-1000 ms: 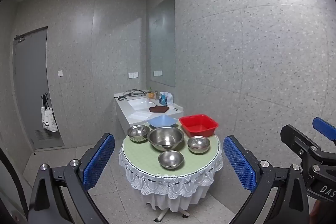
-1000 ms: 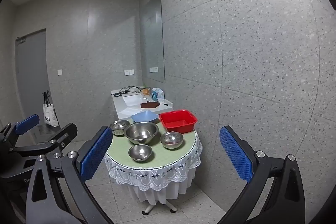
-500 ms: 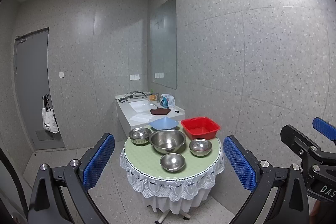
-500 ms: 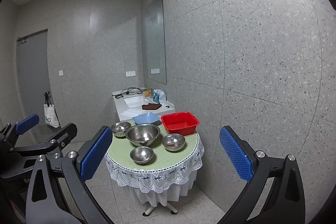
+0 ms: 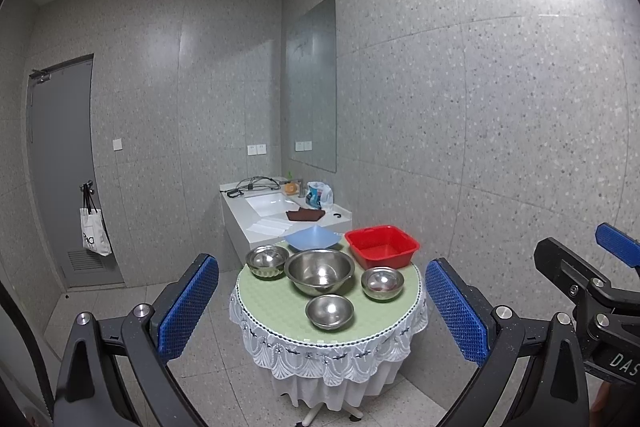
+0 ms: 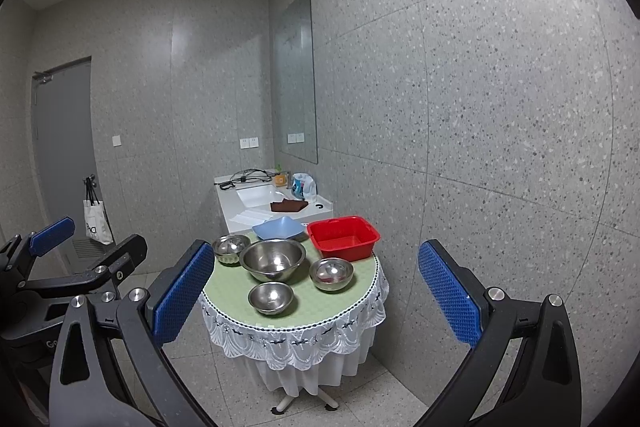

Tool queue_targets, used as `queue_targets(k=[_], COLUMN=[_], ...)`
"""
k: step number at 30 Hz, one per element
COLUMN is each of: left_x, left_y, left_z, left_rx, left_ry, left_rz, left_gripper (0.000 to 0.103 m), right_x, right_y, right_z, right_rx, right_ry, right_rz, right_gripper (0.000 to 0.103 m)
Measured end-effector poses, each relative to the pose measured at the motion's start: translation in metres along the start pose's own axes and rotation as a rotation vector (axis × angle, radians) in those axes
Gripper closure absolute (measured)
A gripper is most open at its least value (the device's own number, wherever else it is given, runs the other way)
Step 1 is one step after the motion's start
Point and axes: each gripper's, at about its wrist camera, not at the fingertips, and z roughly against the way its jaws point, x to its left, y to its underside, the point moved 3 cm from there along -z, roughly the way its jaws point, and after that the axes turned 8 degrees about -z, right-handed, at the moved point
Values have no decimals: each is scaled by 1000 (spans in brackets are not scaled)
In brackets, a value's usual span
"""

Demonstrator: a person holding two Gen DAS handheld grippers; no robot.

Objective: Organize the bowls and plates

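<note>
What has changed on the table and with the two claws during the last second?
Both views drifted slightly, so the table sits a little lower in the frame. Nothing was taken or released. The left claw and right claw stay open; bowls, blue plate and red basin stay put.

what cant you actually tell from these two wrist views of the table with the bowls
- Blue plate: near edge hidden behind the large steel bowl, both views.
- Whether the small bowl at back left is one or a nested stack: too small.
- Table legs: covered by the lace cloth.
- Items by the sink: too small to identify.
</note>
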Motion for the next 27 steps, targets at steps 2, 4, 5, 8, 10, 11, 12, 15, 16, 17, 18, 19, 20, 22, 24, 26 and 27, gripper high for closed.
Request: queue_targets(k=[2,4,5,8,10,11,12,15,16,17,18,19,20,22,24,26,27], left_x=[0,0,1,1,1,1,1,1,1,1,1,1,2,2,2,2,2], left_y=[0,0,1,0,1,1,0,0,0,0,0,0,1,0,0,0,0], left_z=[0,1,1,1,1,1,1,1,1,1,1,1,1,1,1,1,1], left_rx=[-1,-1,-1,-2,-1,-2,-2,-3,-3,-3,-2,-2,-2,-2,-2,-2,-1], left_ry=[-1,-1,-1,-1,-1,-1,-1,-1,-1,-2,-1,-1,-1,-2,-1,-1,-2], left_rz=[0,0,1,0,0,0,0,-1,-1,0,-1,-1,-1,-1,-1,-1,-2], left_gripper=[1,1,1,1,1,1,1,1,1,1,1,1,1,1,1,1,1], right_x=[1,1,1,1,1,1,2,2,2,2,2,1,2,3,3,3,3], right_y=[0,0,0,-1,0,0,0,0,0,0,0,1,1,1,0,1,0], right_z=[0,1,1,1,1,1,1,1,1,1,1,1,1,1,2,1,1], right_rx=[0,0,-1,-1,-1,-1,-2,-2,-2,-2,-1,-1,0,0,-1,0,0], right_ry=[0,-2,-1,-2,-2,-3,-2,-2,-2,-2,-2,-3,-3,-2,-3,-3,-3], right_rz=[1,2,2,3,4,4,4,4,4,3,3,3,3,3,3,2,2], right_gripper=[0,0,0,0,0,0,0,0,0,0,0,0,0,0,0,0,0])
